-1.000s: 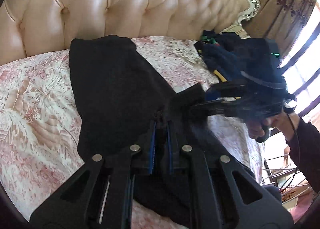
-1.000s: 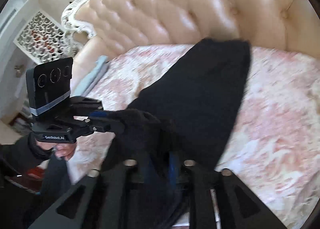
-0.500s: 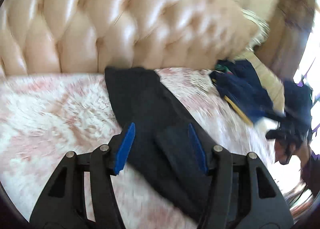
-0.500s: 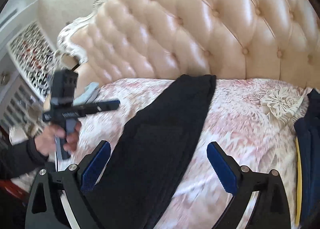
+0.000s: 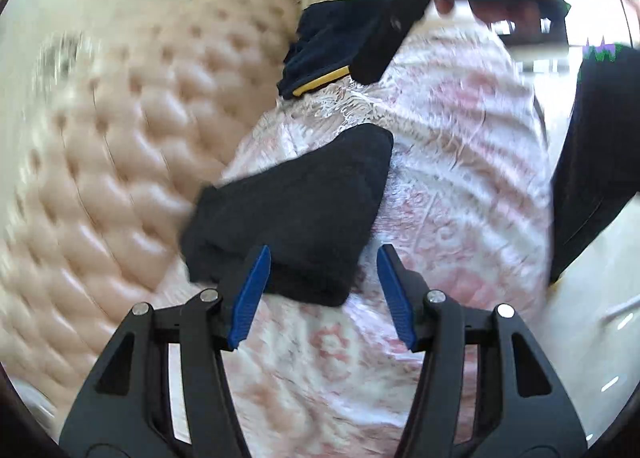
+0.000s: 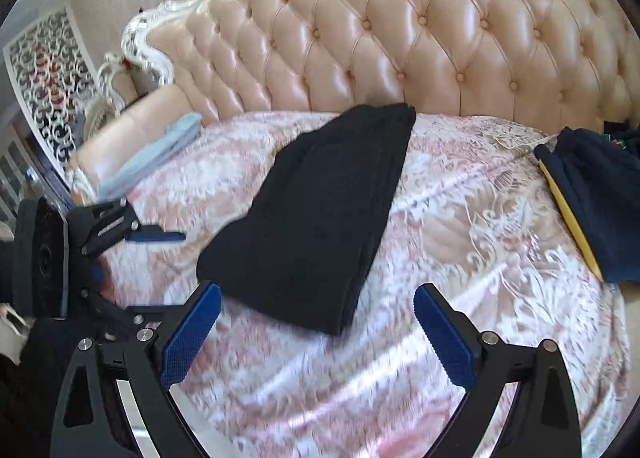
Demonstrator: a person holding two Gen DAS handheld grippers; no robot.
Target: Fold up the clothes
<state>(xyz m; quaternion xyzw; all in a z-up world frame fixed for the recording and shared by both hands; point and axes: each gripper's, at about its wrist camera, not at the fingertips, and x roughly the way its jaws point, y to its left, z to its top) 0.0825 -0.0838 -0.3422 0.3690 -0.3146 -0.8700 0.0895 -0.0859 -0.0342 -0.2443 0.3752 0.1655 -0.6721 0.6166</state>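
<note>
A black garment (image 6: 320, 209) lies folded in a long strip on the pink patterned bedspread (image 6: 460, 242), reaching from the headboard toward me. In the left wrist view the same black garment (image 5: 296, 209) lies just ahead of my left gripper (image 5: 320, 290), which is open and holds nothing. My right gripper (image 6: 316, 334) is open too, hanging above the garment's near end. The left gripper (image 6: 152, 236) shows at the left edge of the right wrist view, apart from the cloth. The right gripper's device (image 5: 384, 37) appears blurred at the top of the left wrist view.
A dark navy garment with a yellow stripe (image 6: 592, 197) lies at the bed's right side, also seen as navy cloth (image 5: 332, 45). A light blue folded item (image 6: 156, 157) rests at the left. The tufted beige headboard (image 6: 400, 37) stands behind.
Both grippers were shut on the black garment a second ago; they opened, let it drop on the bed and drew back. The left wrist view has swung round.
</note>
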